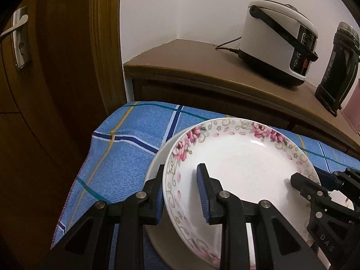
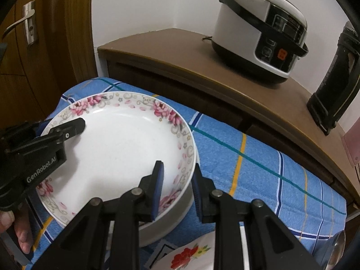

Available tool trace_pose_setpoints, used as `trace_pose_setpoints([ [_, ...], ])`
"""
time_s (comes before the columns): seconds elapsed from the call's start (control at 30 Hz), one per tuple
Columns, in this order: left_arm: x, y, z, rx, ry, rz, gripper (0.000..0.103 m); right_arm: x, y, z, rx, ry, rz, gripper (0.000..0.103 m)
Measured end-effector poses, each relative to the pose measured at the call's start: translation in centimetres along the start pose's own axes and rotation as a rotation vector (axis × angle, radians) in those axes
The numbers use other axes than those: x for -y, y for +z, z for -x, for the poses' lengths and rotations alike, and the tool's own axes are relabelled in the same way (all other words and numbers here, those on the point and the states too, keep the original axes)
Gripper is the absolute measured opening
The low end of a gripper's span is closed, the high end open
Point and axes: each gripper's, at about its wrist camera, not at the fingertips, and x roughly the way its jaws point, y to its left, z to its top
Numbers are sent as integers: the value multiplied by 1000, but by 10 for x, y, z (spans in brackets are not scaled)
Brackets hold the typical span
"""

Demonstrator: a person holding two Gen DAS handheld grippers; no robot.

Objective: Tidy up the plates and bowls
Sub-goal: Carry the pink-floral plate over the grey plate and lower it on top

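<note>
The floral-rimmed plate (image 1: 243, 168) fills the lower centre of the left wrist view and the left centre of the right wrist view, sitting on or just over a plain white dish (image 1: 157, 171) whose rim shows beneath it (whether the two touch all round I cannot tell). Both lie on a blue checked cloth (image 1: 126, 148) covering the surface. The left gripper (image 1: 181, 191) is nearly closed, its jaws pinching the plate's rim at lower left, one pad inside, one outside. The right gripper (image 2: 177, 187) clamps the opposite rim the same way, at lower centre of its own view.

The step in hand looks like seating the plate into the dish below. To do it well, keep both sides level, lower evenly, and centre the rims before letting go.

Behind, a rice cooker (image 2: 261, 31) and a dark thermos (image 2: 335, 76) stand on a brown cabinet (image 2: 180, 51), well apart from the plate.
</note>
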Motion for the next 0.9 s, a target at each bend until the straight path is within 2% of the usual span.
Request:
trace_pose_setpoints([
  [0.9,-3,-1,-2,-22,-18,6,30,-3,4,-4,-32,-6,33,26],
])
